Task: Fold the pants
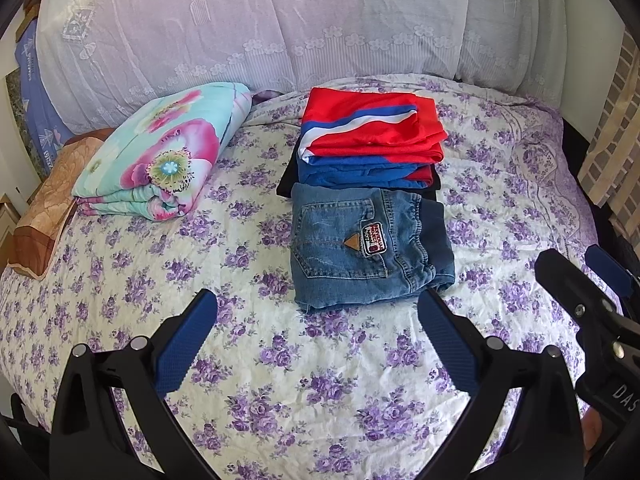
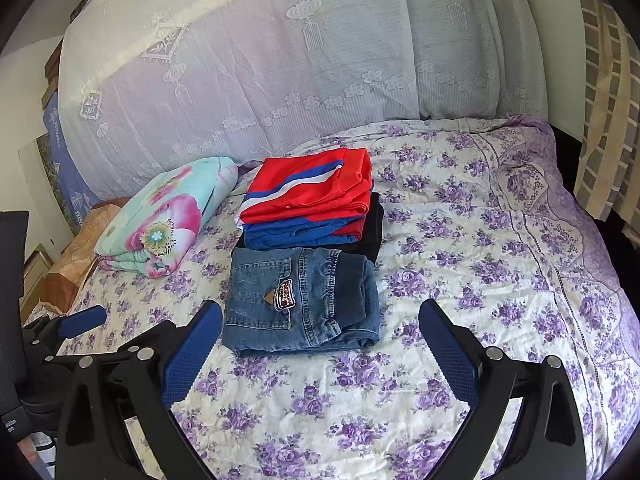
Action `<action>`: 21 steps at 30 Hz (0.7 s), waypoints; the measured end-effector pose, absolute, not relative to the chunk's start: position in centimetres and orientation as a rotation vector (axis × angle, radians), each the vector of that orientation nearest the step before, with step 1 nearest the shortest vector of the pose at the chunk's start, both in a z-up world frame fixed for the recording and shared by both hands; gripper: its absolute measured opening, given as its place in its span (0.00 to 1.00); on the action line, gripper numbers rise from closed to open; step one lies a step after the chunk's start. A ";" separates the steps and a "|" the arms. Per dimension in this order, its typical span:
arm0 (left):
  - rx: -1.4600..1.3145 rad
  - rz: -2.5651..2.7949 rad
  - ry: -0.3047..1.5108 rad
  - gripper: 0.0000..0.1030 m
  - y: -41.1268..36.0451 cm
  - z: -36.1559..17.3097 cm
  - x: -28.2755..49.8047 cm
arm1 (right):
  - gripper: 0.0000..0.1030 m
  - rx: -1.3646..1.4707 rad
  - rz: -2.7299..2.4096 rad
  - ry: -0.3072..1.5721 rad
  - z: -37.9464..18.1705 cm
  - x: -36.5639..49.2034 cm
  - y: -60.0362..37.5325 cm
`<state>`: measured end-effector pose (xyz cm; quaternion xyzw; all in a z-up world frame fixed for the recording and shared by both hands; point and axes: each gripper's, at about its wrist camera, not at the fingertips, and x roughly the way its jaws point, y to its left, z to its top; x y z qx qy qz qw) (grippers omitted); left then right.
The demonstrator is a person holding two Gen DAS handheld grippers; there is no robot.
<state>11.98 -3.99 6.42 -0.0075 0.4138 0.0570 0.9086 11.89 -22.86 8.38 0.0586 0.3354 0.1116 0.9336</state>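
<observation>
A pair of denim pants [image 1: 370, 246] is seen folded into a compact rectangle on a bed covered with a purple-flowered sheet [image 1: 248, 360], a back pocket and a sewn patch turned upward. The bundle is pictured just ahead of the left gripper [image 1: 318, 330], between the lines of its two blue-padded fingers and slightly toward the right one, with no contact made. From the right gripper [image 2: 320, 334] the same pants are shown ahead and to the left, close beyond the left finger. Both grippers are held spread wide and nothing is gripped by either; the right gripper is also caught at the right edge of the left wrist view.

Directly beyond the pants, a stack of folded red, white and blue garments [image 1: 372, 138] is shown resting on a dark folded item, its near edge touching or just beside the denim. Farther off to the left, a folded floral quilt [image 1: 164, 152] is laid beside a tan pillow, and a lace-covered shape is seen at the far end of the bed.

The folding itself is judged to be complete. At most, a final squaring or a move onto the stack is thought to be left.
</observation>
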 end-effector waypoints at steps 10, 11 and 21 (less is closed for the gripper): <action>-0.019 0.120 0.857 0.95 -3.9 6.3 12.0 | 0.96 0.118 0.230 0.688 8.4 12.0 -23.0; -0.018 0.120 0.857 0.95 -3.9 6.3 12.0 | 0.96 0.118 0.228 0.687 8.4 11.9 -23.0; -0.019 0.119 0.856 0.95 -3.9 6.3 12.0 | 0.96 0.118 0.228 0.688 8.3 12.0 -23.0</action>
